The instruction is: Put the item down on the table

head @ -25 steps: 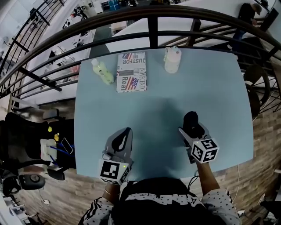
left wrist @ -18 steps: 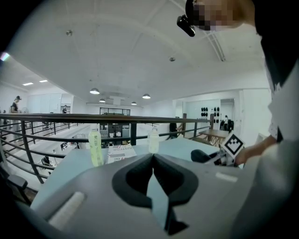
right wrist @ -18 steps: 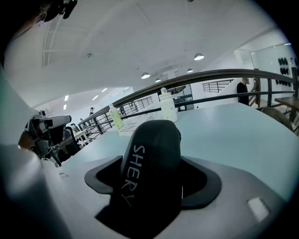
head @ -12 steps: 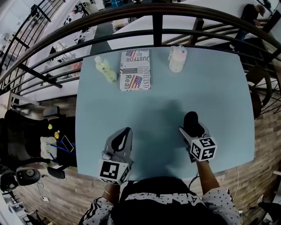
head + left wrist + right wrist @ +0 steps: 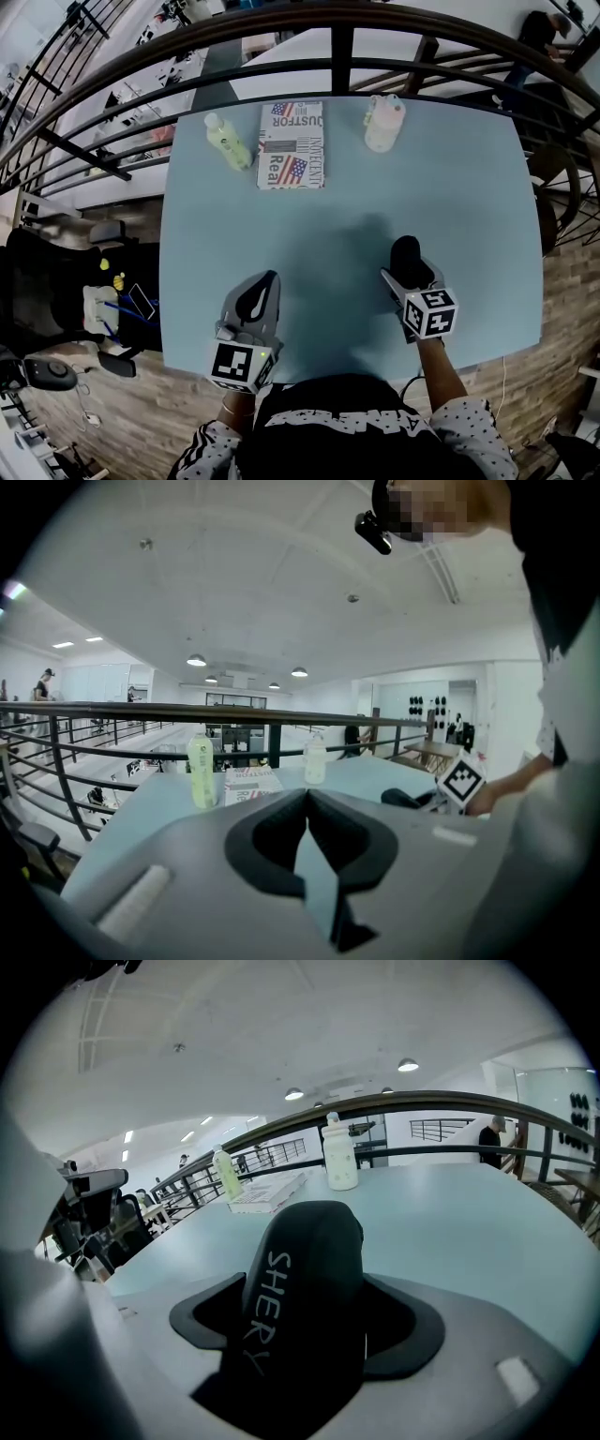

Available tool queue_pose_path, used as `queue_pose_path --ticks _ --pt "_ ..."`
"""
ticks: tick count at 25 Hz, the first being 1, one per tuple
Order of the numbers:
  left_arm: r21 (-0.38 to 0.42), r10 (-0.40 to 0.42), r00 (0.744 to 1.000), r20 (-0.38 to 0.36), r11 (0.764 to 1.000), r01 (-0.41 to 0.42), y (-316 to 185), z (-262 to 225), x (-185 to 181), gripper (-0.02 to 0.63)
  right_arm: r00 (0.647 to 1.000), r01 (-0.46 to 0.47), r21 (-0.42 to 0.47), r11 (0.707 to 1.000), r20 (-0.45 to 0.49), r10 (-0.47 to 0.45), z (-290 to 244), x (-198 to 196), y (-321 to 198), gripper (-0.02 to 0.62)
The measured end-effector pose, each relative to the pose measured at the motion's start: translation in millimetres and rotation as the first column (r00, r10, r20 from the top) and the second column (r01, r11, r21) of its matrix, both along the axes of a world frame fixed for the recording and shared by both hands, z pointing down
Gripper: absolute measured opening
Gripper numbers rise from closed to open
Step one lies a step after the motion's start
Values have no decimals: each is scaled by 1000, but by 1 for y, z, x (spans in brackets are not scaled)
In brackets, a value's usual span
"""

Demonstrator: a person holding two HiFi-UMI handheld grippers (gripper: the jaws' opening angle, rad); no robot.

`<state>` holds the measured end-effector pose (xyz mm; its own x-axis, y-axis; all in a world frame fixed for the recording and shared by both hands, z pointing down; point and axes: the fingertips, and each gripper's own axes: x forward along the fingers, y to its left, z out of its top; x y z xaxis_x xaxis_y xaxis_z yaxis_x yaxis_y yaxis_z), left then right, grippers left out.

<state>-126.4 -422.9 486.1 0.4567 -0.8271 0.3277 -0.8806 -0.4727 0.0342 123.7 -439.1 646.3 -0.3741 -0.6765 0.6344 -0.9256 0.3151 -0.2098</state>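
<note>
- A pale green bottle (image 5: 225, 142) stands upright at the far left of the light blue table (image 5: 469, 187); a dark railing (image 5: 337, 47) runs behind it
- The left gripper (image 5: 271, 278) is over the near edge of the table, left of centre; its jaws are pressed together at the tips with nothing between them
- A printed booklet (image 5: 292, 145) lies flat just beside the green bottle, on its right
- A white bottle (image 5: 384, 123) stands upright at the far edge, apart from the booklet
- The right gripper (image 5: 407, 272) is over the near right part of the table; its jaws are clamped on a black item (image 5: 305, 1288) with white lettering, which sticks out forward past the jaws; whether it touches the tabletop cannot be told
</note>
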Motion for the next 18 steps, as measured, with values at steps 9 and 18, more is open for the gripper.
queue_pose_path --ticks 9,18 --pt "16 -19 1000 -11 1000 20 -3 0 -6 0 997 16 -36 999 -69 -18 15 3 -2 376" --pt "15 -33 999 -11 999 33 -6 0 -11 0 992 30 -64 997 -117 -37 29 3 -3 376"
